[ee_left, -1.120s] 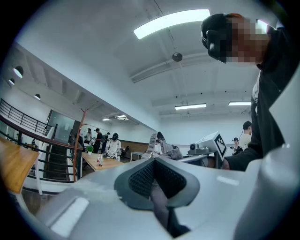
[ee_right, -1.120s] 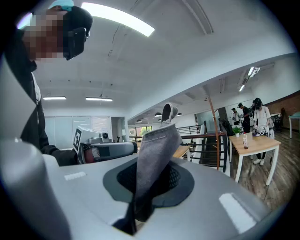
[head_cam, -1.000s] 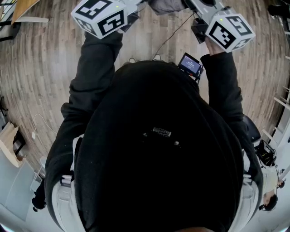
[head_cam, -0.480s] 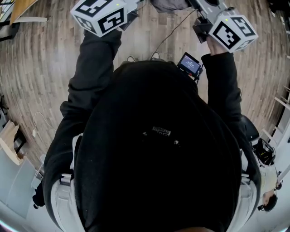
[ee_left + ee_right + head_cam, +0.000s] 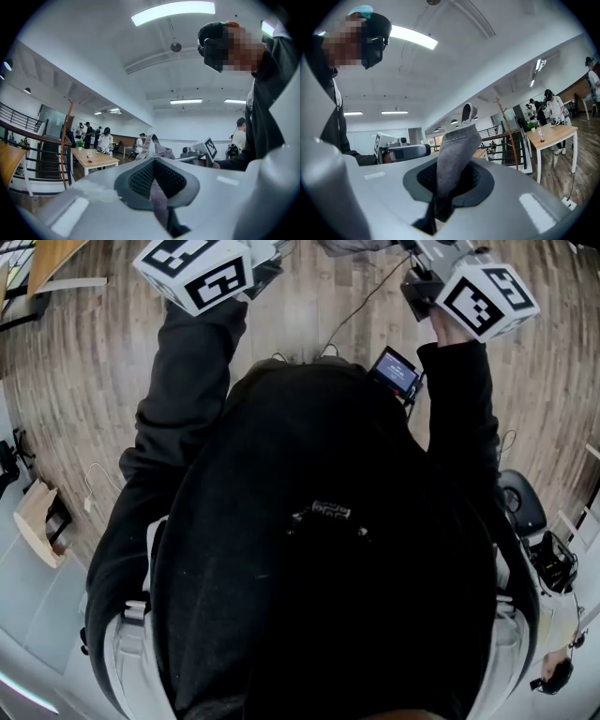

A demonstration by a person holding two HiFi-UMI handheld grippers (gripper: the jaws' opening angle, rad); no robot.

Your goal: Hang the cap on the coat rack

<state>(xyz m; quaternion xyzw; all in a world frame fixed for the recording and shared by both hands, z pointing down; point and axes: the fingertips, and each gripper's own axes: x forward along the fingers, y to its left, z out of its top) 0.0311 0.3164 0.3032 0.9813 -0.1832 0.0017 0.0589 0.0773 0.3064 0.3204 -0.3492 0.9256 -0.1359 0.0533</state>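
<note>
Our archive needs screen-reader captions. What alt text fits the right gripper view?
The right gripper pinches a grey cap that stands up between its jaws. Behind it are a wooden coat rack and a table.

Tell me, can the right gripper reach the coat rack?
Probably not yet: the coat rack stands well beyond the right gripper, by the railing, though nothing seems to block the way.

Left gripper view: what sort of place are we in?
Probably an open-plan office or lab workspace. It has long white ceiling strip lights, a light wooden table with several people standing at it, and a black metal railing by stairs.
</note>
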